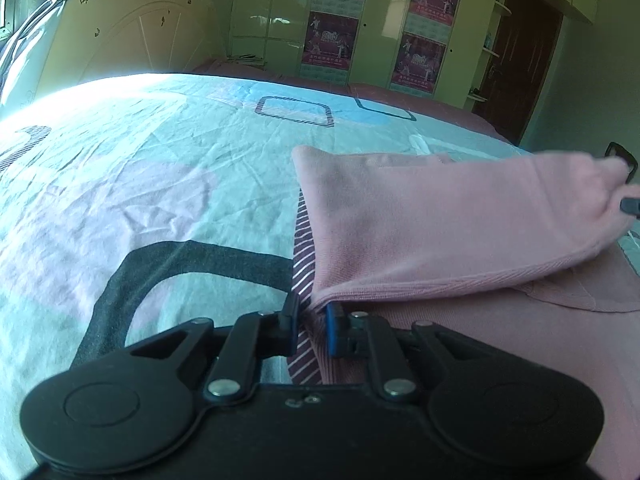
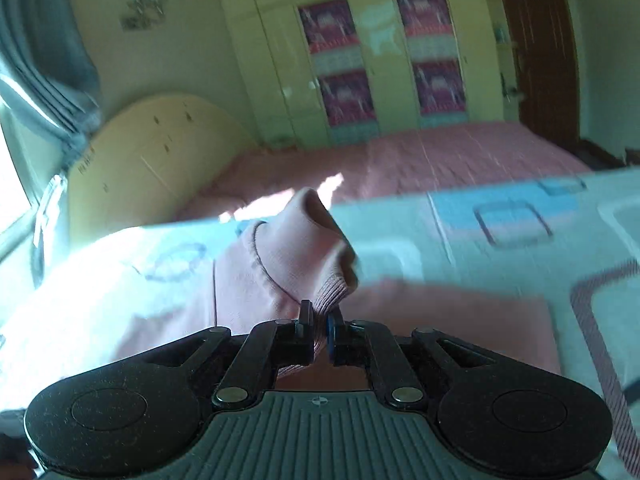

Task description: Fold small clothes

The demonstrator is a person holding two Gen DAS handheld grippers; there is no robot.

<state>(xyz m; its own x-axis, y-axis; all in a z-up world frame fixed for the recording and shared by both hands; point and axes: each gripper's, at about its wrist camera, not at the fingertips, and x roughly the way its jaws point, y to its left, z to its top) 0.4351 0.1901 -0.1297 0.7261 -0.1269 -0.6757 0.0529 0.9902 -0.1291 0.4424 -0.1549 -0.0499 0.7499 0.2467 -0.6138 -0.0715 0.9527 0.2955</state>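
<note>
The bed (image 1: 140,168) fills most of both views, spread with a pale blue and pink sheet printed with dark rounded squares; behind it, along the top of each frame, stand the cream wardrobe (image 1: 272,20) with its posters and the curved headboard (image 1: 132,28) at upper left.

The small pink garment (image 1: 460,216) lies on the sheet at centre right of my left wrist view, its lower layer flat on the bed toward the lower right and an upper flap lifted off it like a tent. In the right wrist view the same pink cloth bunches up at centre, just above my fingers, and the frame is blurred.

My left hand-held gripper (image 1: 314,314) is pinching a hem corner of the garment at bottom centre, fingers pressed onto the cloth. My right hand-held gripper (image 2: 320,320) is likewise closed on a ribbed edge; its tips show at the far right edge of the left view, holding the other corner raised.

I judge I am mid-fold, carrying one edge across the body of the garment. The next move calls for bringing both corners over together, level, and laying them on the far edge before I let go, so the flap lands without a twist.
</note>
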